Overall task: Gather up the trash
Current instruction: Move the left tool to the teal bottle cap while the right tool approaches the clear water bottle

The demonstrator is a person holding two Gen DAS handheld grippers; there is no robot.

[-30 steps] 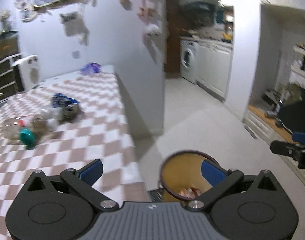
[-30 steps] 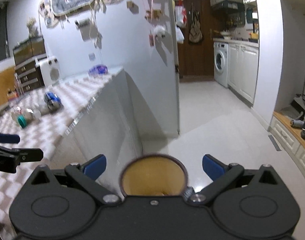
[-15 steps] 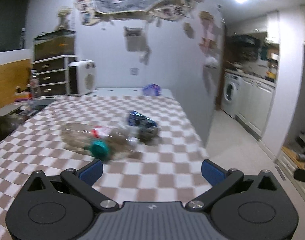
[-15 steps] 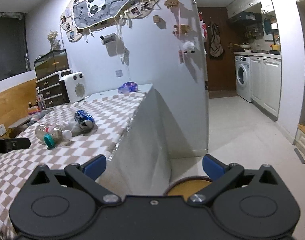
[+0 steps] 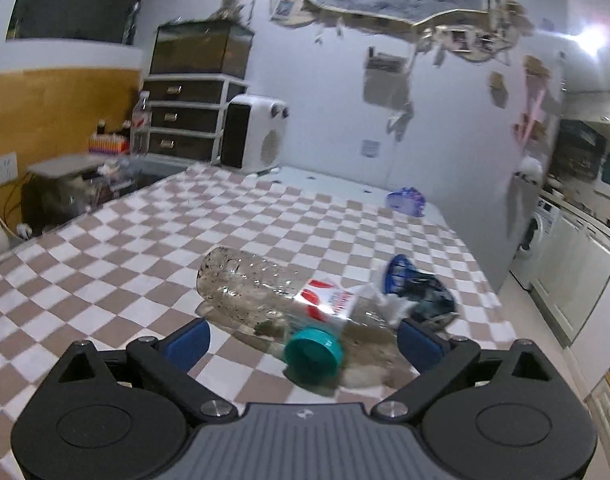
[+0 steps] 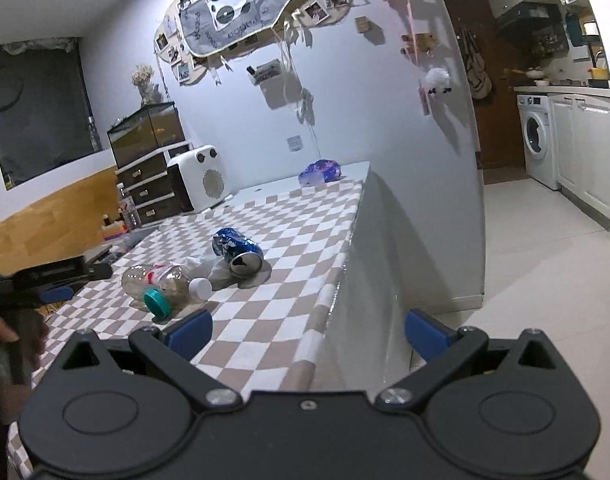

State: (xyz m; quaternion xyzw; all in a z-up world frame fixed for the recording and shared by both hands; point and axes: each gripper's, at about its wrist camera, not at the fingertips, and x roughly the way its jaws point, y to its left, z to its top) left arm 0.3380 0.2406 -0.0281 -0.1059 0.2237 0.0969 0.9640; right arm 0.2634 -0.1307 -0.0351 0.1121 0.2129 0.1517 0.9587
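A clear plastic bottle with a teal cap lies on its side on the checkered table, cap toward me. A crushed blue can lies just right of it, with white crumpled plastic between them. My left gripper is open and empty, its fingers to either side of the capped end. In the right wrist view the bottle, a white cap and the can lie on the table; my right gripper is open and empty near the table's right edge.
A purple bag sits at the table's far end by the wall. A white heater and drawers stand behind. The left gripper shows at the left of the right wrist view. Open floor lies to the right.
Both grippers swung up and left from the orange bin on the floor to the table. The left gripper has closed in on the bottle; the bin is out of view.
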